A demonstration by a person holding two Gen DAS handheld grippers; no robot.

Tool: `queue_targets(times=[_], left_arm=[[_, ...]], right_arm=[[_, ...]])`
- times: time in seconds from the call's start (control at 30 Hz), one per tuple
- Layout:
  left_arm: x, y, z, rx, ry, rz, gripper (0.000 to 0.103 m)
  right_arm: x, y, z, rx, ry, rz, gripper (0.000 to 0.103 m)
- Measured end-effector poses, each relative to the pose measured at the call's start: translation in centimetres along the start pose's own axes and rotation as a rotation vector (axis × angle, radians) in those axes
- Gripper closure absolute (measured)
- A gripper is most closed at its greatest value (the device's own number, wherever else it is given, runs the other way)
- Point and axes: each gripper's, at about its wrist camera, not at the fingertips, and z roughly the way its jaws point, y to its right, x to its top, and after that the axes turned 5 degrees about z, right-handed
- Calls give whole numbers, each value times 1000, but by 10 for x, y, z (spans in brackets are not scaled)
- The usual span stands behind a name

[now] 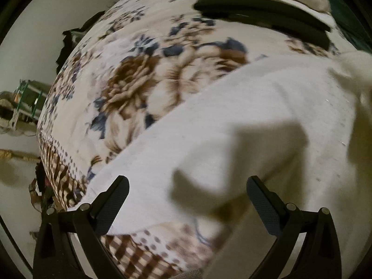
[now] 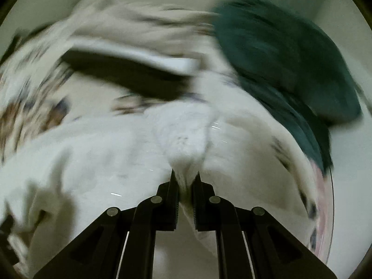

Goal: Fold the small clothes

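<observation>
A white cloth [image 1: 244, 116] lies spread on a floral bedspread [image 1: 139, 65]. My left gripper [image 1: 187, 186] is open just above the cloth's near edge and holds nothing. In the right wrist view my right gripper [image 2: 185, 176] is shut on a bunched fold of the same white cloth [image 2: 181, 139] and lifts it off the bed. That view is blurred by motion.
A dark folded garment [image 1: 262, 16] lies on a pale one at the far side of the bed, also seen in the right wrist view [image 2: 130, 74]. A teal cloth [image 2: 286, 58] lies to the right. The bed's checked edge [image 1: 58, 172] drops to the floor at left.
</observation>
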Motion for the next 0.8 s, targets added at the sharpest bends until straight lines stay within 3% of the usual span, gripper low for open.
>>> queue_targets(times=[0.1,0.2,0.3,0.33,0.4,0.47,0.53,0.63,0.73,0.77,0.8], left_arm=[[4,-17,7,16,8,-24,0],[9,-31,13,21,1,-52,0],[14,-37,13,5,-2,-70,0],[16,-38,11,-1,4,-66,0],[19,-34,7,-6,15,-50,0],[24,-29,4,-18,22,-34,0],[28,-21,2,-31,26,-17,0],[36,-4,-3,-56,31,7,0],[45,22,-7,-88,38,42,0],[48,28,-8,-96,36,48,0],[52,35,-9,-111,34,52,0]], right_arm=[[2,-57,10,47,-15,-115,94],[-6,-88,20,127,-146,-129,93],[-17,-59,24,223,-268,13,84],[-24,-36,23,262,-309,113,80],[-39,7,14,281,-329,271,55],[-66,65,-4,203,-321,414,44],[-96,113,-15,71,-331,493,41],[-148,172,-8,-83,-415,559,37],[-194,196,17,-86,-527,537,37],[-206,200,20,-73,-541,537,40],[-216,206,19,-93,-534,540,58]])
